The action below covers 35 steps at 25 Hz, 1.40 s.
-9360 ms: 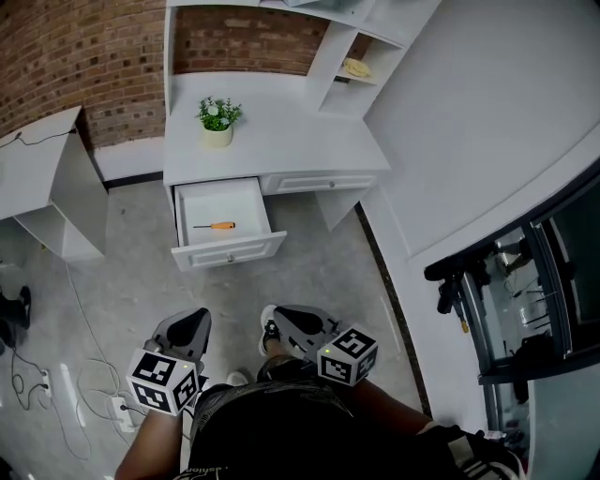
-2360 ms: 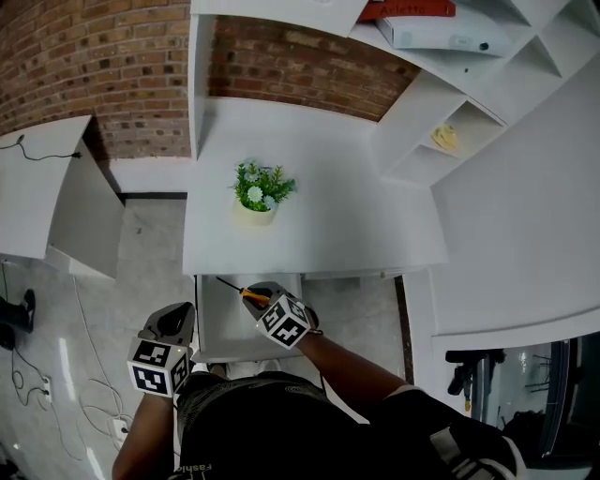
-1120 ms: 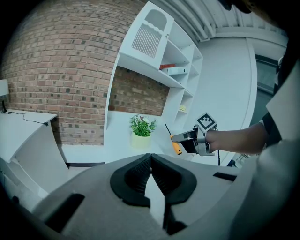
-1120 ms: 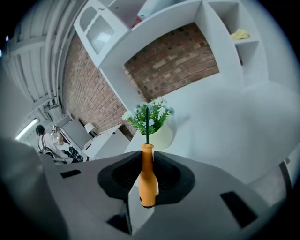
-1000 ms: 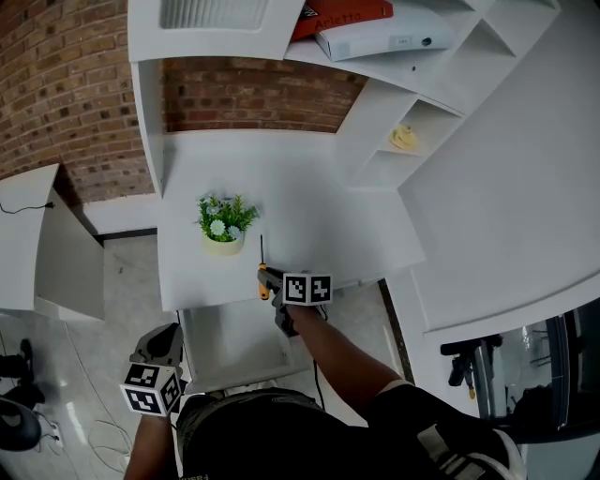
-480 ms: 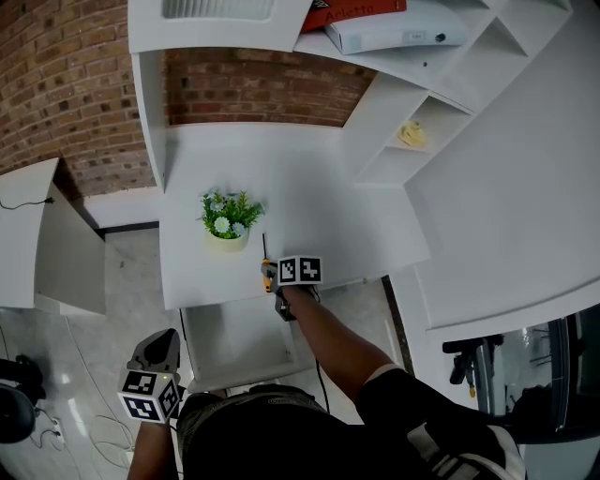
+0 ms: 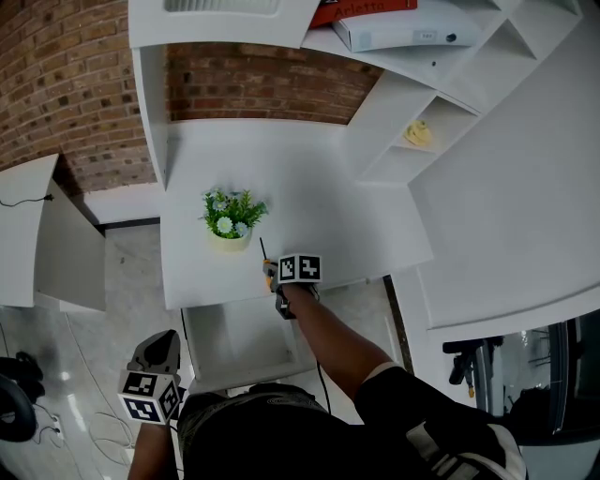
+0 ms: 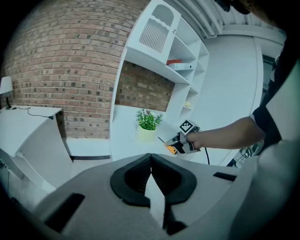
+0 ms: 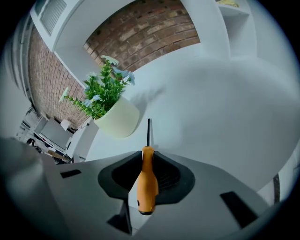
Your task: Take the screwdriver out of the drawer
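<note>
My right gripper (image 7: 272,272) is shut on the orange-handled screwdriver (image 9: 147,183), whose dark shaft (image 9: 148,132) points forward over the white desk top (image 7: 309,197). In the head view the screwdriver (image 7: 267,265) hangs above the desk's front edge, just right of the potted plant (image 7: 230,220). The open white drawer (image 7: 239,337) lies below it, nothing visible inside. My left gripper (image 7: 155,370) is low at the left, beside the drawer, and its jaws (image 8: 151,173) are shut on nothing. The left gripper view also catches the right gripper (image 8: 180,143) with the screwdriver.
A plant in a pale pot (image 9: 110,110) stands on the desk close to the screwdriver tip. White shelves (image 7: 412,84) rise at the back right with a yellow object (image 7: 418,132) and boxes (image 7: 394,23). A brick wall (image 7: 253,80) backs the desk. A second white desk (image 7: 37,234) stands at left.
Since 9.4 s ago the right gripper has taken the screwdriver from the drawer and lifted it over the desk edge. In the last half second it barely moved. The left gripper stays low.
</note>
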Each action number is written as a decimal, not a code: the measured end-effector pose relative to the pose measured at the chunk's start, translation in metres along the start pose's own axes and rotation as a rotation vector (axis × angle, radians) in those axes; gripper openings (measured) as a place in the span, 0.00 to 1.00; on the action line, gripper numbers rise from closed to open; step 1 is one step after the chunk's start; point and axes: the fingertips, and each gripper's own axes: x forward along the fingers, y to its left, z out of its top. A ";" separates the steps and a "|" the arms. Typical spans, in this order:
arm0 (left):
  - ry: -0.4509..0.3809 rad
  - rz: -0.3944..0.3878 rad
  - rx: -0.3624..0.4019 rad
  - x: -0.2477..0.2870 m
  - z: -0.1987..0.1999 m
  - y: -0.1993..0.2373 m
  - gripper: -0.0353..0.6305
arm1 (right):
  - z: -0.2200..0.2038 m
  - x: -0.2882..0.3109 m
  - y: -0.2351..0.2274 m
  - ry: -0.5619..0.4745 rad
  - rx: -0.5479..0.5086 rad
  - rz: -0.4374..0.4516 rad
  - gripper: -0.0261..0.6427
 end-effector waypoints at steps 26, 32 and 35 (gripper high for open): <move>-0.038 0.011 0.016 -0.004 0.005 -0.026 0.08 | 0.001 -0.024 0.002 -0.022 -0.097 0.016 0.18; -0.082 0.022 0.023 -0.013 0.010 -0.047 0.08 | 0.000 -0.053 0.013 -0.065 -0.179 0.051 0.18; -0.101 0.027 0.028 -0.019 0.009 -0.063 0.08 | -0.003 -0.074 0.021 -0.094 -0.209 0.090 0.18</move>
